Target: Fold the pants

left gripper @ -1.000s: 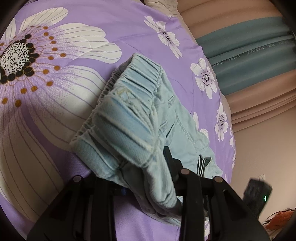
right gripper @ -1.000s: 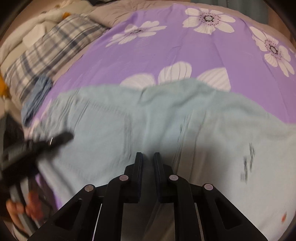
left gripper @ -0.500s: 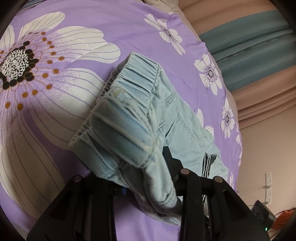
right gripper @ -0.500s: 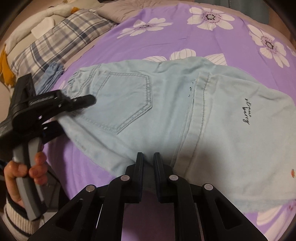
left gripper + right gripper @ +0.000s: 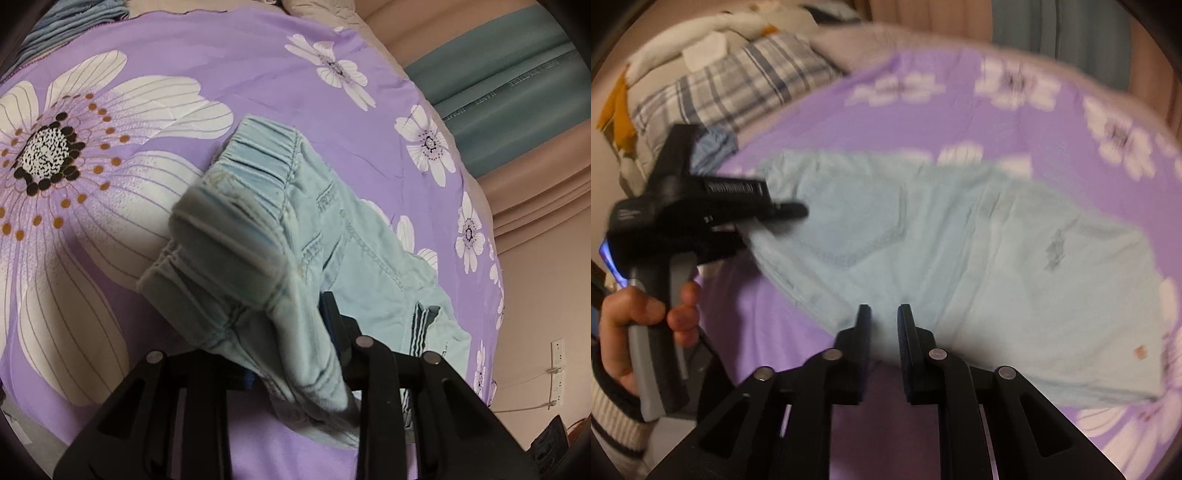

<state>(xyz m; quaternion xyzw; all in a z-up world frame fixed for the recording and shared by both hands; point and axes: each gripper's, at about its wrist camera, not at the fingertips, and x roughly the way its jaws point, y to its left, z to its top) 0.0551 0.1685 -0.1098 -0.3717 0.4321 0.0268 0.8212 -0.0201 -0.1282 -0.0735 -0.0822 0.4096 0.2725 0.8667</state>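
Light blue denim pants (image 5: 960, 240) lie spread across a purple flowered bedspread (image 5: 960, 122). My right gripper (image 5: 884, 314) is nearly shut, and the pants' near edge sits between its narrow fingers. My left gripper (image 5: 768, 229), held by a hand (image 5: 639, 317) in a striped sleeve, grips the waist end at the left. In the left wrist view the elastic waistband (image 5: 258, 192) is bunched up and draped between the fingers of my left gripper (image 5: 288, 332). Its jaws are closing on the fabric, which hides the left finger.
A plaid pillow (image 5: 731, 85) and a folded blue cloth (image 5: 713, 147) lie at the head of the bed. Teal and beige curtains (image 5: 517, 74) hang beyond the far side. A wall outlet (image 5: 557, 354) with a cable is low on the right wall.
The right gripper has drawn back and upward with the pants' edge, and the pants now lie stretched out flat. The left gripper has tilted slightly and kept the waistband.
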